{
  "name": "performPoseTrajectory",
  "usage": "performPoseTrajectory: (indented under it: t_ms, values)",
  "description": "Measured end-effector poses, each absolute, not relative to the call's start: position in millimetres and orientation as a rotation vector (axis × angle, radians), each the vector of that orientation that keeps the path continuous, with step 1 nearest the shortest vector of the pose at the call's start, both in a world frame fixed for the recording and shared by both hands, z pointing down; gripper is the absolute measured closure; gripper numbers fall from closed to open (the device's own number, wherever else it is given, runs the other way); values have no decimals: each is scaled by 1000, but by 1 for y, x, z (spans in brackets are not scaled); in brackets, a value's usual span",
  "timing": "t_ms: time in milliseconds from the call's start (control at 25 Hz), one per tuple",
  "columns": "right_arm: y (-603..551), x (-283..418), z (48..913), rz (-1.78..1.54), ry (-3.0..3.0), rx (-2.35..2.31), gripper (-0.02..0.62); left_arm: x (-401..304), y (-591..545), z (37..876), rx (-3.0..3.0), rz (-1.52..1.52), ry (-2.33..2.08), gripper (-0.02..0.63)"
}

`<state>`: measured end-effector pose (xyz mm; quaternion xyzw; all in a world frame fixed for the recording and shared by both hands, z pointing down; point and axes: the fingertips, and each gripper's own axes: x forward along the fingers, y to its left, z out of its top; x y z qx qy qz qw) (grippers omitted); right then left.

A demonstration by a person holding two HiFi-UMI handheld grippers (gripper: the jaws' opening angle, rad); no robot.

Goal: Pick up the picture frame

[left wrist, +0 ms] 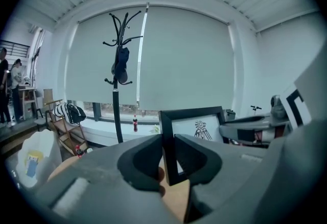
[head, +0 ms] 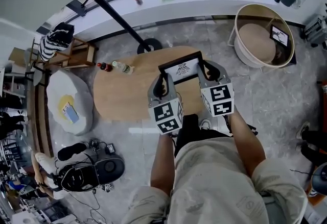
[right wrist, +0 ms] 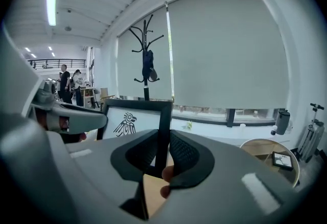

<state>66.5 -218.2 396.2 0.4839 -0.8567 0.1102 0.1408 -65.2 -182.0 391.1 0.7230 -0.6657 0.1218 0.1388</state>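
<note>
With my left gripper (head: 162,81) and right gripper (head: 208,71) each clamped on a side of the frame (head: 182,69), I hold it upright above the counter's (head: 117,98) right end, so the pick-up looks done.

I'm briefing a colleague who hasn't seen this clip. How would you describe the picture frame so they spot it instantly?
Start at the oval wooden table mid-floor. Over its right end, the picture frame is clamped by its side edges between the left hand-held gripper and the right hand-held gripper. Black rim, dark bird emblem on white; the only frame being held.
</note>
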Motion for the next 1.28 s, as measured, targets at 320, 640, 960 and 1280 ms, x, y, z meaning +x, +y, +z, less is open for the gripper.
performPoseTrajectory:
  t_ms: [320,640,960,1280]
  values:
    - [-223,60,304,135,-2577,1466,523,-71,-185,302,2196,200,-2037,522]
    - [-219,64,216,-48,-2663,1555,525,-69,-183,216,2318,68,-2130,522]
    - [-206,65,143,-219,-2745,1620,525,-67,-170,145,2407,-43,-2243,522]
    - [-184,68,108,-321,-2808,1625,523,-63,-144,108,2435,-90,-2347,522]
